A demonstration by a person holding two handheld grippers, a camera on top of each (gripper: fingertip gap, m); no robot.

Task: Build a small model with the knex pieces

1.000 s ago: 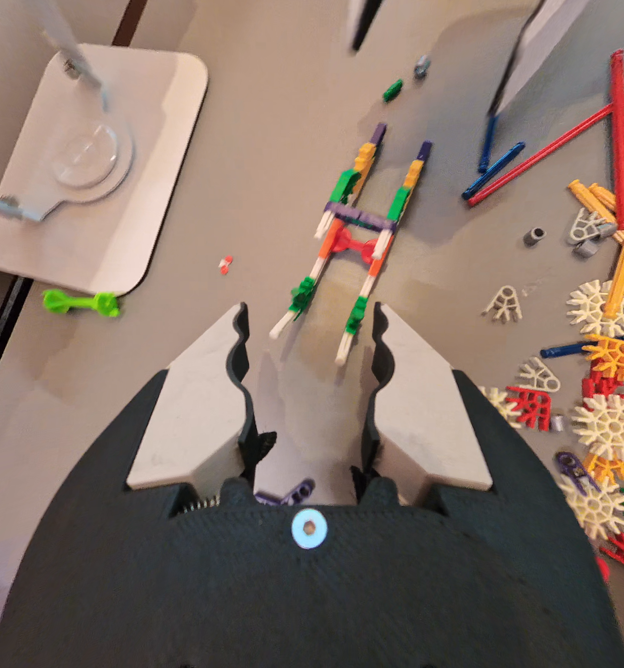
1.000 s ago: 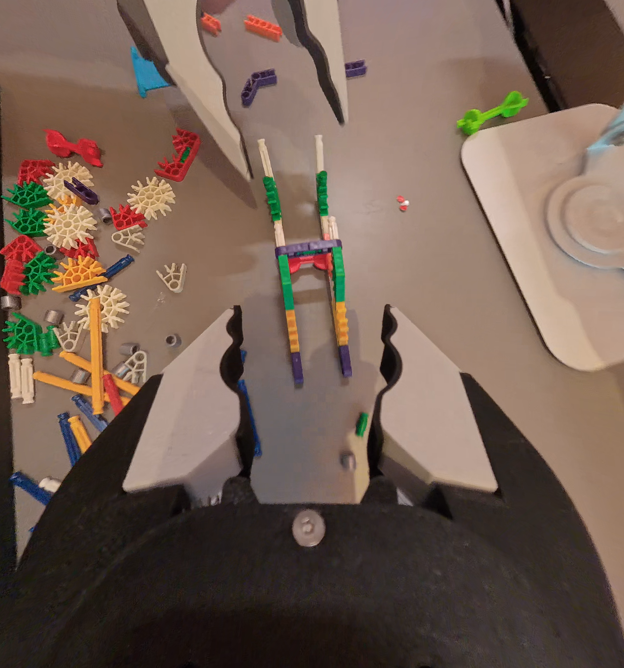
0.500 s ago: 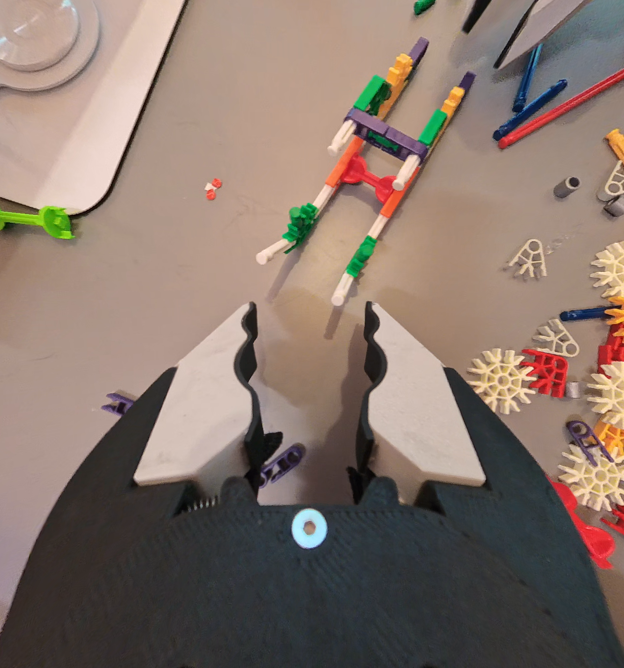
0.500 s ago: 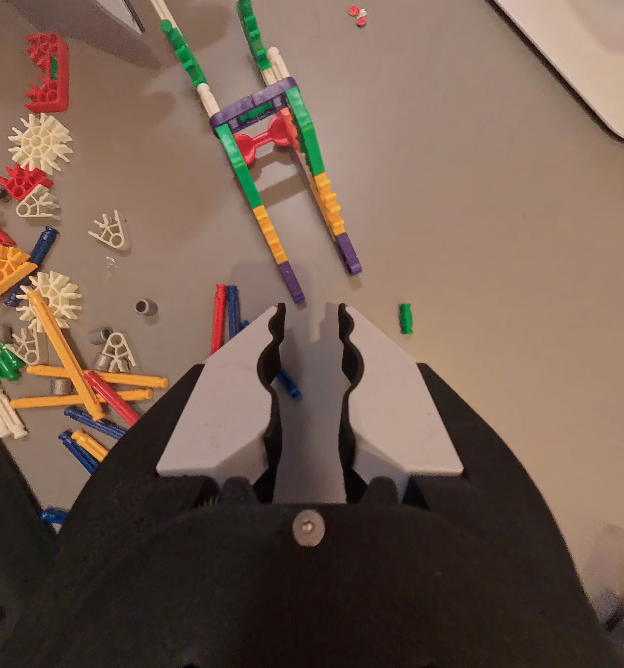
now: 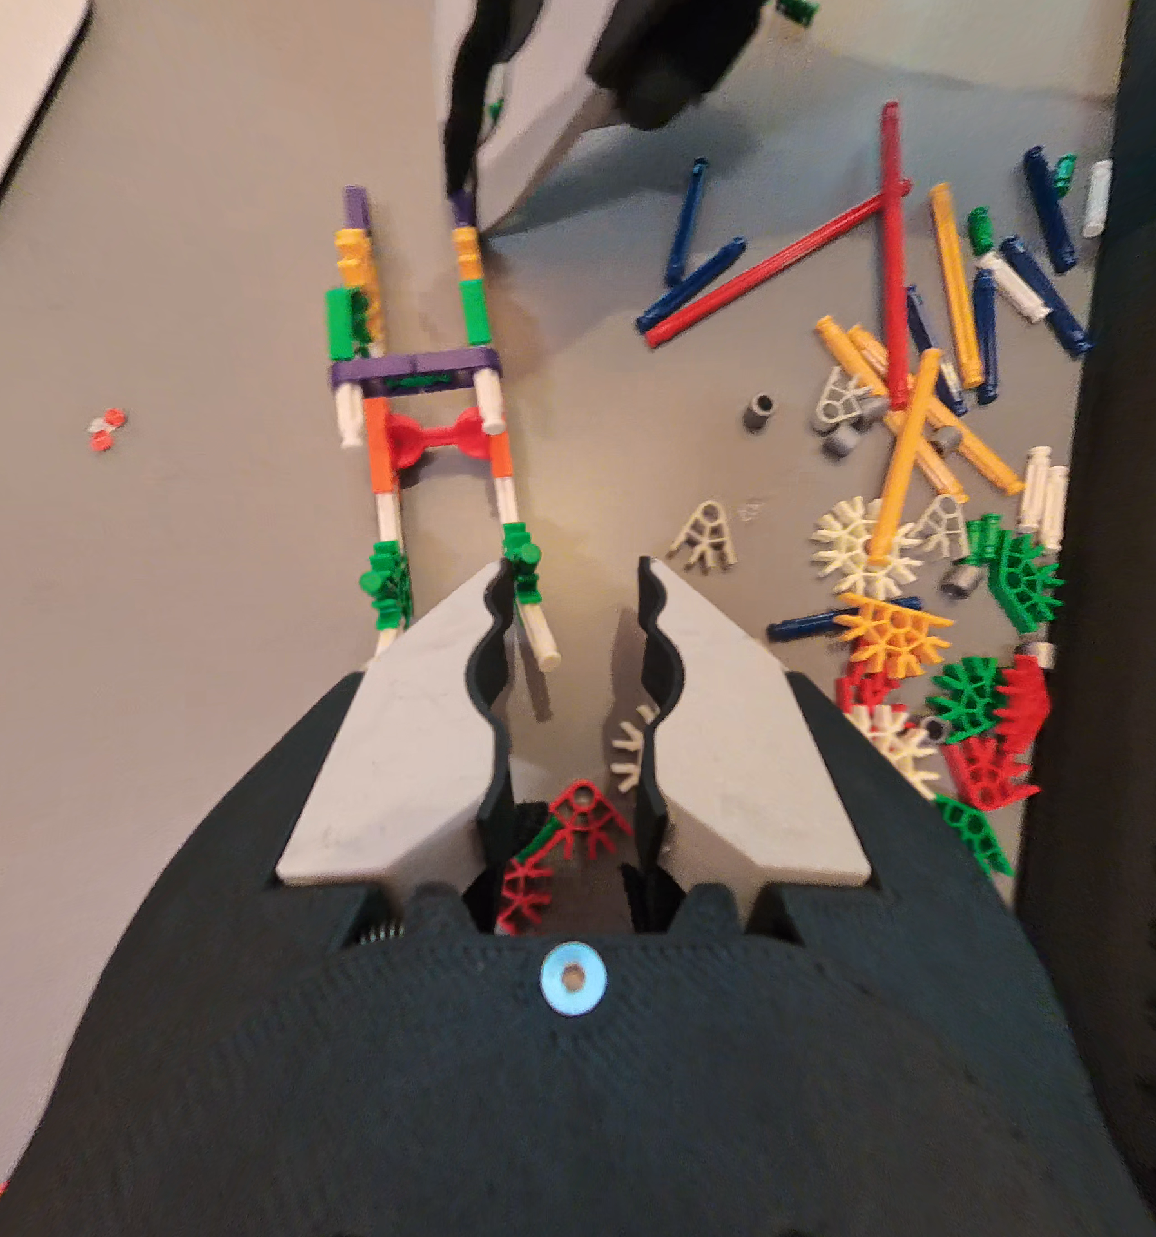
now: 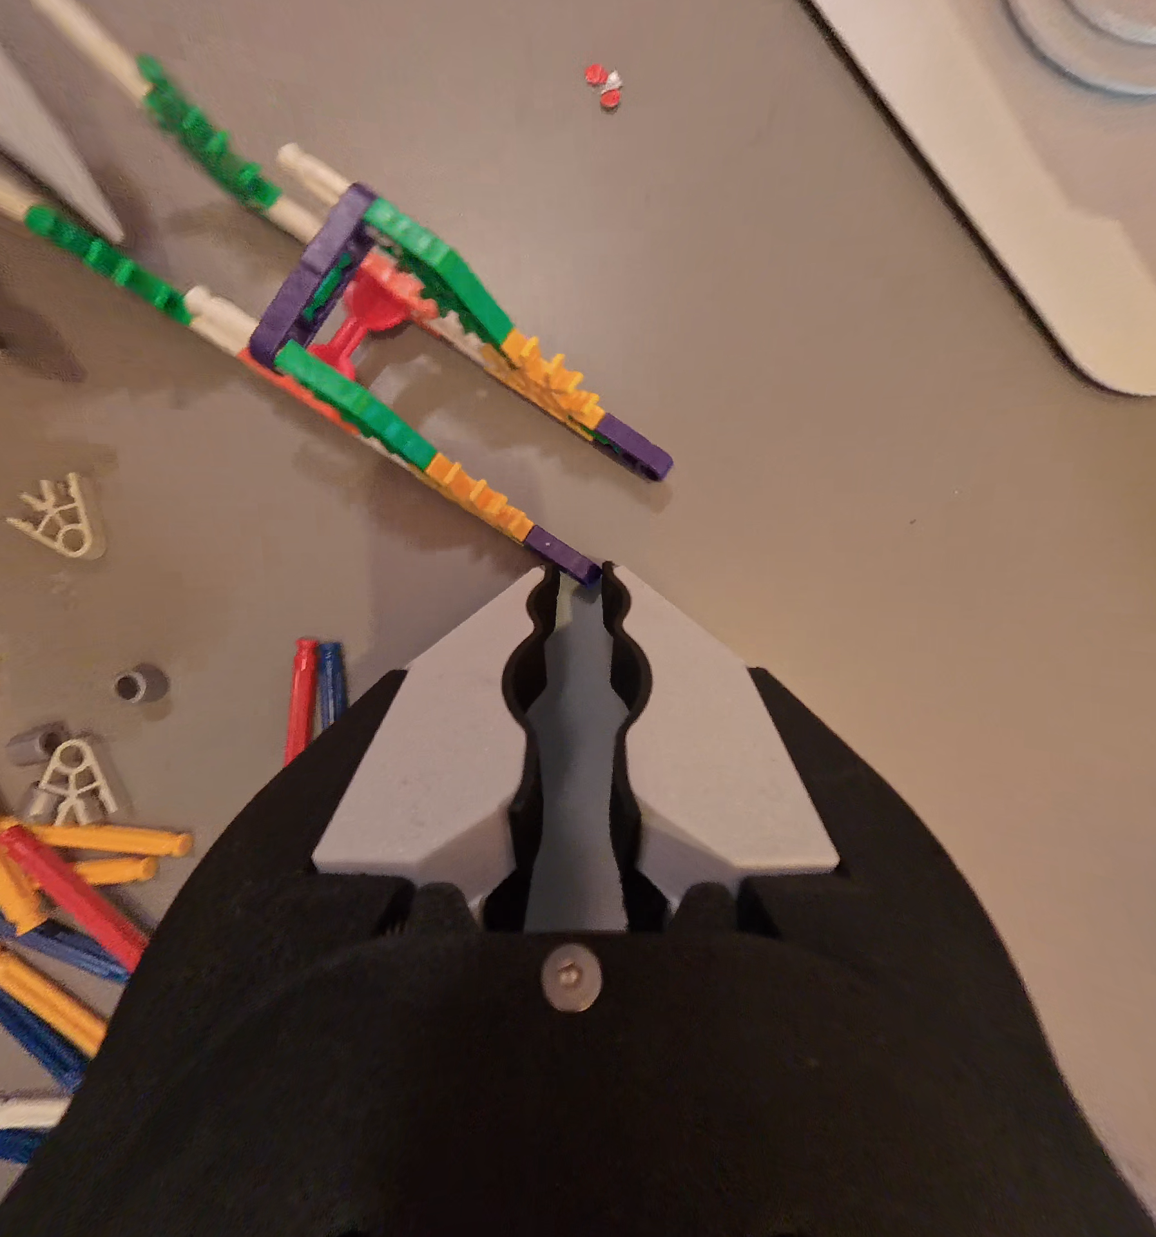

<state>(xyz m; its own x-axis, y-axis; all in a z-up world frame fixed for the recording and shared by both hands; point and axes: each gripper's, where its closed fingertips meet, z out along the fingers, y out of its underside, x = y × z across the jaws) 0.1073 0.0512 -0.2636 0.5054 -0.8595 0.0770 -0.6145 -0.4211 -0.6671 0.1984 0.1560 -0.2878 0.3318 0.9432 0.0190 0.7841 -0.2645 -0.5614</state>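
Purple plastic is what our right gripper [image 6: 579, 575] pinches: its jaws are drawn nearly together on the tip of the purple end piece [image 6: 562, 553] that closes one rail of the ladder-shaped toy frame [image 6: 388, 348]. Gripping at the very end lets us steer the whole frame like a handle while its other parts stay in sight. The frame lies flat on the grey table [image 6: 830, 535], two long rails of white, green, orange and yellow pieces bridged by a purple crossbar [image 5: 414, 369] and a red bow-shaped connector [image 5: 436, 436].

From the other end our left gripper [image 5: 575, 589] hovers with its jaws spread and nothing between them. Its left finger [image 5: 428, 709] covers the tip of one white rod, while the other white rod end [image 5: 540, 639] lies just inside the gap, by the green connector [image 5: 523, 559]. Whether the finger touches the rod we cannot tell. Under that gap lie a red fan-shaped connector [image 5: 579, 823] and a white snowflake connector [image 5: 632, 750], loose on the table.

Spare parts sit heaped to one side, away from the frame: yellow, red and blue rods [image 5: 897, 281], snowflake connectors [image 5: 890, 632], grey spacers [image 5: 759, 411]. A white board [image 6: 1030, 201] lies well apart, and a tiny red-and-white piece [image 6: 603, 84] rests between it and the frame.
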